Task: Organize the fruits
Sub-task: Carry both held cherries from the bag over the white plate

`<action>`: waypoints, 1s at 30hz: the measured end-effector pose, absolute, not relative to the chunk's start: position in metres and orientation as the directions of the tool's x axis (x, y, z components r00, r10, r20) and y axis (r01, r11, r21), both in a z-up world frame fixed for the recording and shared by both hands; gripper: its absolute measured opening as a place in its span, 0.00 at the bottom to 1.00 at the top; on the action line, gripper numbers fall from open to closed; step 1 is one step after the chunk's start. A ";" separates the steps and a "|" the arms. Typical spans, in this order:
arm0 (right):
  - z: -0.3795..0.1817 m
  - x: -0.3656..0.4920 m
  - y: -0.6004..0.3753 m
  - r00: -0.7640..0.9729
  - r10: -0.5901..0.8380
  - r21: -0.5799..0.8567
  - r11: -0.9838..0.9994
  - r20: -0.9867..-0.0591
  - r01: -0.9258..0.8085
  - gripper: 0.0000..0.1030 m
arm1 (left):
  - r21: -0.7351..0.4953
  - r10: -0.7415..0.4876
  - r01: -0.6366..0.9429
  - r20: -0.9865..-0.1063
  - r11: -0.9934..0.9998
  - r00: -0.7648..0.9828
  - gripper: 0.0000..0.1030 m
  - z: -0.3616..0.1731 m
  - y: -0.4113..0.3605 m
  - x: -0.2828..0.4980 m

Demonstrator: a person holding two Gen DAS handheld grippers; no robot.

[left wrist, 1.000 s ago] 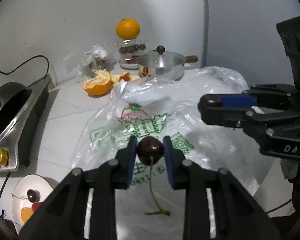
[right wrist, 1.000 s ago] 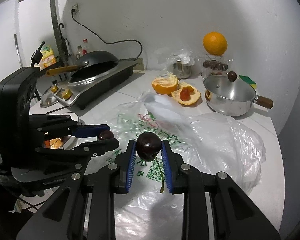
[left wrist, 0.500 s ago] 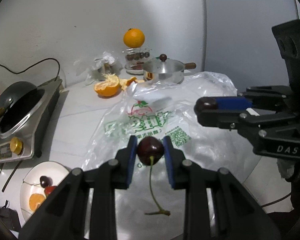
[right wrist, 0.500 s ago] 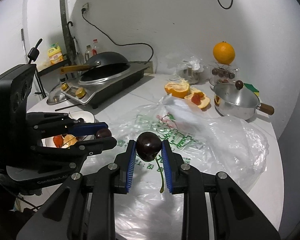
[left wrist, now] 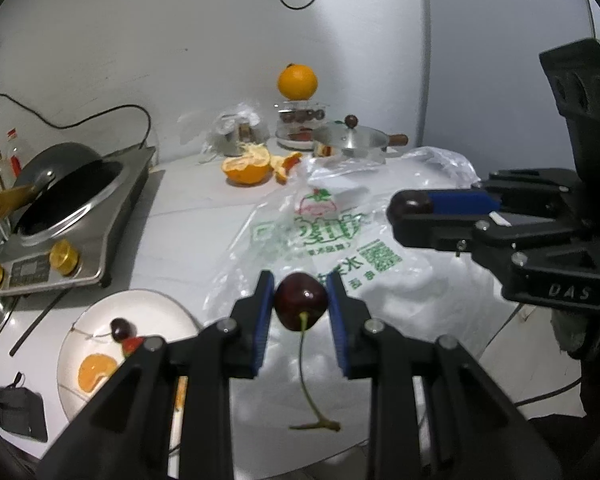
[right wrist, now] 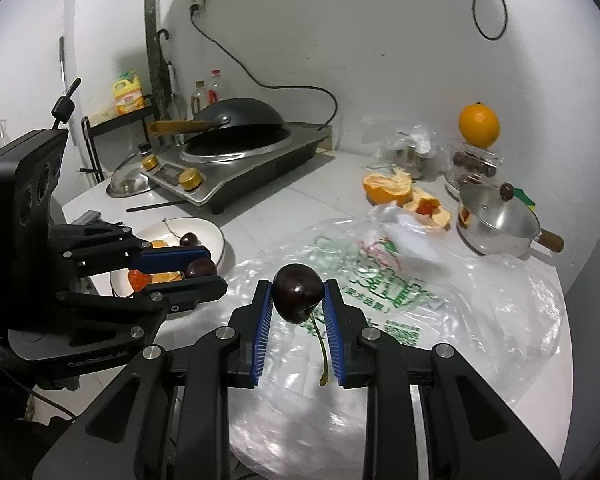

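Observation:
Each gripper is shut on a dark red cherry with its stem hanging down. My left gripper (left wrist: 300,298) pinches one cherry (left wrist: 301,306) above the near edge of a clear plastic bag (left wrist: 380,272). My right gripper (right wrist: 298,294) pinches the other cherry (right wrist: 298,292) over the same bag (right wrist: 440,300). A white plate (left wrist: 156,308) at the lower left carries a cherry (left wrist: 120,329), an orange slice (left wrist: 94,372) and something red. In the right wrist view the left gripper (right wrist: 202,268) hangs by that plate (right wrist: 208,228).
A wok on a steel stove (left wrist: 72,208) stands at the left. At the back are a peeled orange (left wrist: 246,166), a lidded steel pot (left wrist: 352,142) and a whole orange (left wrist: 297,81) on a glass jar. A black stick (left wrist: 38,322) lies beside the plate.
Both grippers have drawn back and toward the left with their cherries still pinched. The plate and the stove have come further into view.

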State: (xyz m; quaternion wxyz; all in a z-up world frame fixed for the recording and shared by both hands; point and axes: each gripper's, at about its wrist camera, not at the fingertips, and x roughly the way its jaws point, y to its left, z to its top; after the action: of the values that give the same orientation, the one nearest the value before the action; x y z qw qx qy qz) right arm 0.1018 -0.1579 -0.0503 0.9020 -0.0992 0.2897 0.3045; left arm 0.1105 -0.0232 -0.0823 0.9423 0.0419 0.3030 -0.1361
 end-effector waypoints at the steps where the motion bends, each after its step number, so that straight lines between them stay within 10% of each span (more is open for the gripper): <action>1: -0.050 0.101 -0.154 0.645 0.492 -0.006 0.792 -0.584 -0.610 0.26 | -0.006 -0.230 0.279 -0.582 0.960 0.780 0.26 -0.083 -0.020 0.110; 30: -0.057 0.092 -0.048 0.569 0.517 -0.064 0.702 -0.640 -0.709 0.26 | -0.089 -0.176 0.153 -0.567 0.984 0.804 0.27 -0.104 0.082 0.078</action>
State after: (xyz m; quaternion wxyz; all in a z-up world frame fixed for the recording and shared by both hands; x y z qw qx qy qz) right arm 0.0918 -0.0482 -0.0568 0.8713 -0.1592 0.3030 0.3518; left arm 0.0780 0.0820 -0.1038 0.9496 -0.0195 0.3005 -0.0865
